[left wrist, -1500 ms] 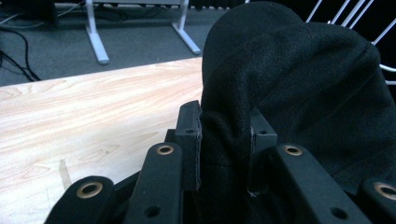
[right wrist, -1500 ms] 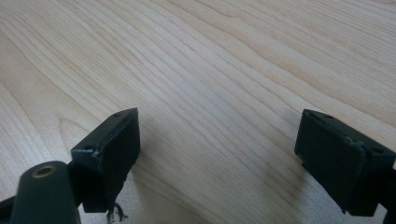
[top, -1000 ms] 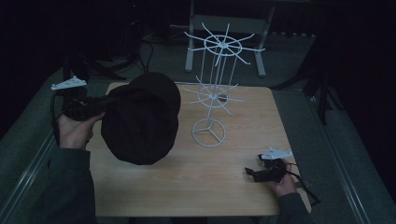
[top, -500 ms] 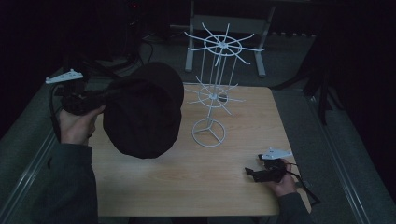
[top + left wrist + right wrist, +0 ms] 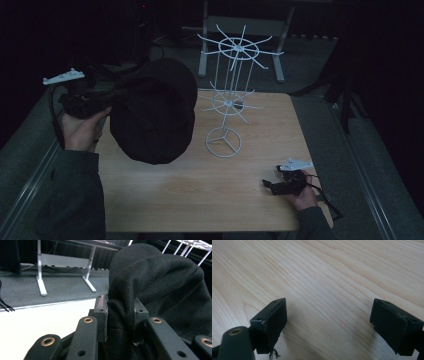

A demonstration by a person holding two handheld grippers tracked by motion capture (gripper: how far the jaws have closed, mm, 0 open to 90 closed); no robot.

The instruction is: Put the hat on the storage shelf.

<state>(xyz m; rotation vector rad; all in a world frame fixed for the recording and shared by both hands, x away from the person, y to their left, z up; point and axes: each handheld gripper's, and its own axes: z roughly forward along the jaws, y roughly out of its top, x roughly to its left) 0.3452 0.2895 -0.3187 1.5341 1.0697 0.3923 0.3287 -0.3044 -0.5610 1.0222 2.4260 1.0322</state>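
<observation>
The left gripper (image 5: 107,97) is held up above the left side of the tabletop (image 5: 200,185), and its jaws are clamped tight on a fold of the black hat (image 5: 152,112). In the left gripper view the two pads press the dark, fuzzy cloth (image 5: 160,290) from either side, with a pinched ridge of it standing between them (the rest of the hat bulges up and to the right past the jaws). From the high view the hat hangs off the tabletop in the air, its round crown facing the camera, left of the white wire rack (image 5: 227,100) and close beside the rack's lower ring of hooks; whether the cloth touches a hook cannot be told. The person's left hand (image 5: 80,132) grips the body of that gripper from below, with a dark sleeve (image 5: 75,195) running down to the bottom edge.

The rack stands on a round wire foot near the middle of the tabletop, with a thin post and two tiers of spokes, the upper tier wider than the lower.

The right gripper (image 5: 270,184) rests low at the near right corner of the tabletop, well apart from the hat and the rack. Its jaws stand wide open with nothing between them; the right gripper view shows bare pale wood grain (image 5: 332,277) between the two black pads.
</observation>
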